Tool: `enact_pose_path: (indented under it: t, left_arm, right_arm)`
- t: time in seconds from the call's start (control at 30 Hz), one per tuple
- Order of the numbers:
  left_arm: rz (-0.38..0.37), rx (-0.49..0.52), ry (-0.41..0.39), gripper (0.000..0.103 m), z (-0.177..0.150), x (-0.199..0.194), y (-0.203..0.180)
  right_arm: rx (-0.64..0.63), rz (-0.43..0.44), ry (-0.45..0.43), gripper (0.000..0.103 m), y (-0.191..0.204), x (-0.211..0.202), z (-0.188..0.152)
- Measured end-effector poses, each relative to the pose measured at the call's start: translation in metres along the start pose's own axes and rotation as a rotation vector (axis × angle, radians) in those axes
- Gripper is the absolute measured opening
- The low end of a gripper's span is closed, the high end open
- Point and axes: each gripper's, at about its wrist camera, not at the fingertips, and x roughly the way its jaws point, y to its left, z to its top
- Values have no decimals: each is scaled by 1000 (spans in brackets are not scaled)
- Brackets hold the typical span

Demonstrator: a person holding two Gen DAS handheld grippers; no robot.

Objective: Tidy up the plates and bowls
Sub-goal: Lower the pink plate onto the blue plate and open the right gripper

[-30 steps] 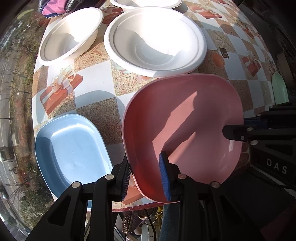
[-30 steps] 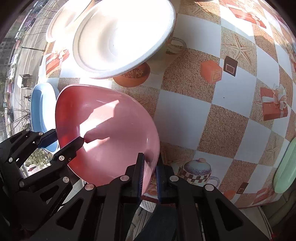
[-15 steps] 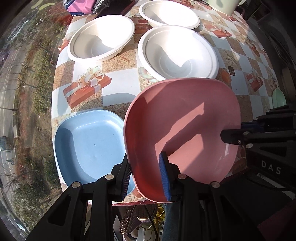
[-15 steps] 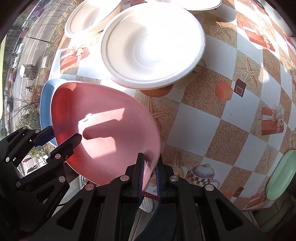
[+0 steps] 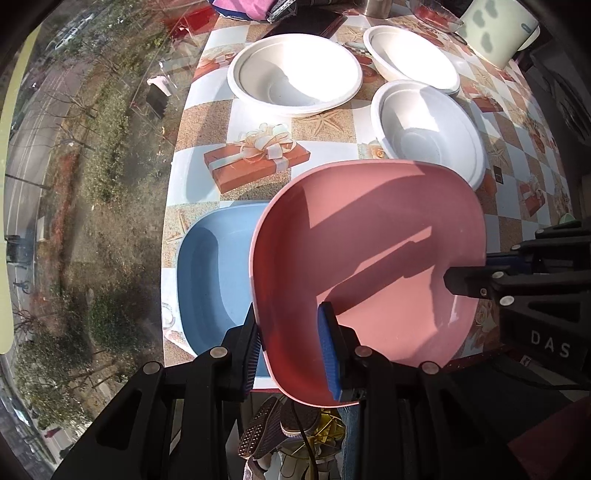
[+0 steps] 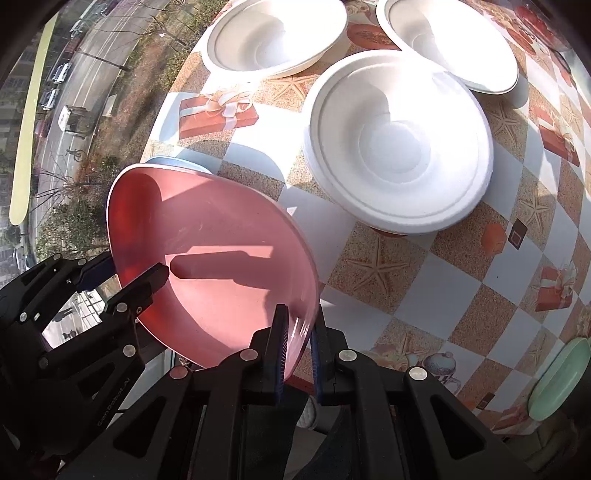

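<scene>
A pink plate (image 5: 369,258) hangs above the table's near edge, held by both grippers. My left gripper (image 5: 291,343) is shut on its near rim. My right gripper (image 6: 297,354) is shut on the opposite rim, and shows in the left wrist view as dark fingers (image 5: 476,282) at the right. The same pink plate (image 6: 210,266) fills the lower left of the right wrist view. A blue plate (image 5: 214,273) lies on the table, partly under the pink one. Three white bowls stand further back: one (image 5: 293,75) at the left, one (image 5: 428,129) nearest, one (image 5: 413,55) at the back.
The table (image 5: 266,184) has a checked cloth printed with gift boxes and starfish. A pale green plate (image 6: 557,380) lies at its right edge. A pale container (image 5: 495,29) and pink cloth (image 5: 247,7) sit at the far end. Beyond the left edge is a window view of a street below.
Both grippers have carried the pink plate left, towards the blue plate, which it now overlaps. The white bowls appear further away and more of the table's far end shows.
</scene>
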Motion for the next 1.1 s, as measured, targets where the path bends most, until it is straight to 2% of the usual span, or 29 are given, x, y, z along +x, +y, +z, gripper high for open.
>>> enact_pose_path:
  t: [0.27,0.57,0.63,0.73,1.1]
  left_arm:
    - [30,-55,-16,33,4,-2,22]
    - [67,-89,-32,33,3,1,33]
    - [71,-93,-22,33,2,6,33]
    - [66,-105,-17,33,3,17,54]
    - [67,-116,0,33,3,37,61]
  right_arm:
    - [-52,7,8,14,12,6,10]
    - [-88,41,22,14,18,12,6]
    - [-74,52,34,14,14,18,6]
    - [-53,65,55,14,4,26,6]
    - [-43,45,74,14,-21,46,13]
